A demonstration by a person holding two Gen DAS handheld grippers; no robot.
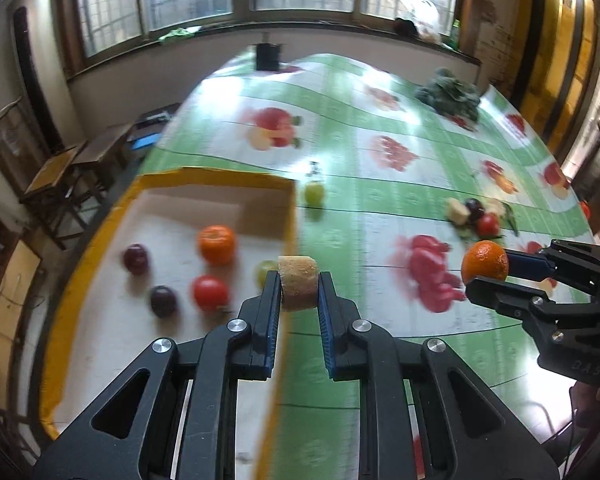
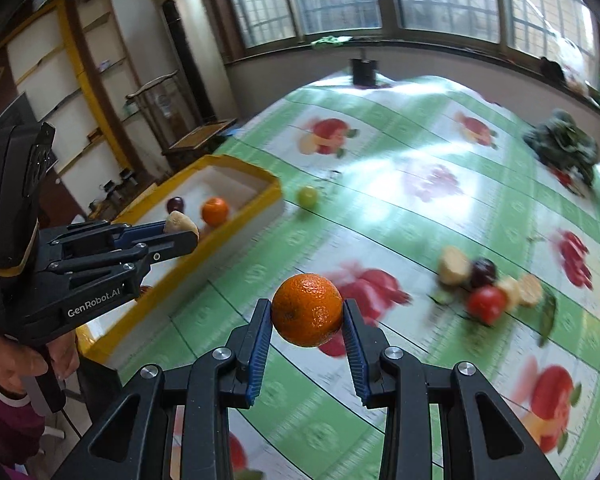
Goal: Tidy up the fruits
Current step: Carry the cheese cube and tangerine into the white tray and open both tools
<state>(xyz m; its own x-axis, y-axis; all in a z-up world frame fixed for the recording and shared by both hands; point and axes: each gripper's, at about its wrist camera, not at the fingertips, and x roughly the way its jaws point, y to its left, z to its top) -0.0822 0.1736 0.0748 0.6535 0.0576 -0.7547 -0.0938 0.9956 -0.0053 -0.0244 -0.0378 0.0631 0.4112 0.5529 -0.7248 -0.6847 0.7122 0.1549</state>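
Note:
My left gripper [image 1: 299,285] is shut on a tan potato-like chunk [image 1: 299,282] and holds it above the right wall of the yellow-rimmed box [image 1: 220,178]. The box holds an orange [image 1: 216,244], a tomato [image 1: 210,293], two dark plums [image 1: 136,258] and a green fruit [image 1: 266,271]. My right gripper [image 2: 306,314] is shut on an orange [image 2: 307,309] above the table; it also shows in the left wrist view [image 1: 485,266]. A green fruit [image 1: 314,193] lies on the table beside the box. A pile of fruit [image 2: 486,286] lies to the right.
The table has a green and white fruit-print cloth [image 1: 380,200]. A bunch of dark leafy greens [image 1: 450,94] lies at the far right. A black cup [image 1: 267,56] stands at the far edge. Chairs [image 1: 72,172] stand left of the table.

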